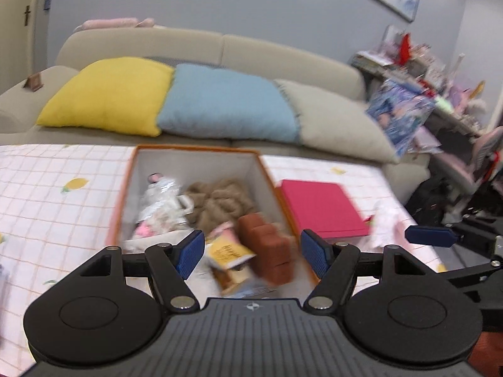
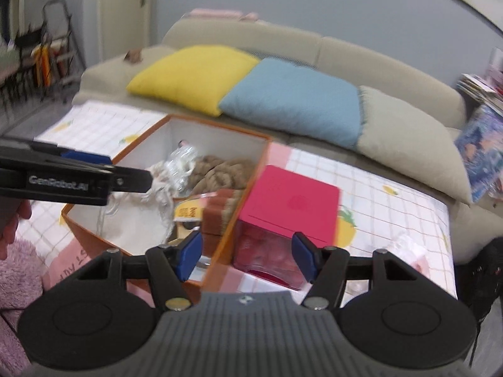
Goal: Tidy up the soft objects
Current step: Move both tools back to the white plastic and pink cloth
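Both jaws gape empty over the orange box (image 1: 125, 185); left gripper (image 2: 103, 169) reads "GenRobot.AI".

Crowded orange box (image 1: 284, 201) hemmed by pink box (image 1: 320, 209) rightward; open tablecloth (image 1: 56, 194) leftward.
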Demonstrator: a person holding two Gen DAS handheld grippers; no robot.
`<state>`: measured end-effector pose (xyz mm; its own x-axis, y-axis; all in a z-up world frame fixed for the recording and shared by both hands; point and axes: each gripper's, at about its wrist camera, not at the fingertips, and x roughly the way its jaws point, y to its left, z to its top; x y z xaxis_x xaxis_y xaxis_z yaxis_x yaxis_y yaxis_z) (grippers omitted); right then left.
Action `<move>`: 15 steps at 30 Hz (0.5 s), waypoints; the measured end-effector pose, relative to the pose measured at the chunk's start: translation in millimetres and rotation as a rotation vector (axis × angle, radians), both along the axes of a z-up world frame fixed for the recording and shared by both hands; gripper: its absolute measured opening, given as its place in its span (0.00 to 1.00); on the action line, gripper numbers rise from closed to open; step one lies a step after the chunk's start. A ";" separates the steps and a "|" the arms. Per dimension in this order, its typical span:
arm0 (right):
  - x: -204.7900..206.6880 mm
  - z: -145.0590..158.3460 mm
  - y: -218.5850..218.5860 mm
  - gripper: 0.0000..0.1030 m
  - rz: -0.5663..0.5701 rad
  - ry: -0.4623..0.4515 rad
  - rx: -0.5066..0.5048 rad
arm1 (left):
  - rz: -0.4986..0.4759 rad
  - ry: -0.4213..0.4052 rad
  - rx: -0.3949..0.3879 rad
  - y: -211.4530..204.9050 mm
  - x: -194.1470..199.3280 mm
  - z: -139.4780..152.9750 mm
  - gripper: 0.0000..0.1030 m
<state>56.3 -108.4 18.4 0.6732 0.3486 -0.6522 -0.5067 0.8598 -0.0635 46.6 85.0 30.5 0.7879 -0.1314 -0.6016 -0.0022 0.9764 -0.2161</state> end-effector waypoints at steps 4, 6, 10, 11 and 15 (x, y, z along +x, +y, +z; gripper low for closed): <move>-12.7 2.1 -36.2 0.61 -0.065 -0.048 0.048 | -0.060 -0.032 -0.026 -21.1 -4.6 -2.1 0.79; -18.8 1.1 -52.7 0.61 -0.095 -0.065 0.061 | -0.086 -0.026 -0.035 -33.7 -3.9 -4.6 0.78; -28.5 -7.4 -78.1 0.61 -0.139 -0.080 0.051 | -0.159 0.002 -0.083 -58.4 1.5 -11.2 0.78; -29.8 -10.8 -83.0 0.61 -0.151 -0.077 0.040 | -0.176 0.013 -0.093 -63.5 1.2 -14.7 0.78; -32.0 -28.7 -101.6 0.61 -0.200 -0.038 0.015 | -0.235 0.048 -0.111 -85.3 7.3 -23.2 0.78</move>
<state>24.3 -210.0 -10.3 0.7541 0.2151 -0.6205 -0.3236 0.9439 -0.0661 53.9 -0.3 7.3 0.6990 -0.3748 -0.6091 0.2089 0.9215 -0.3273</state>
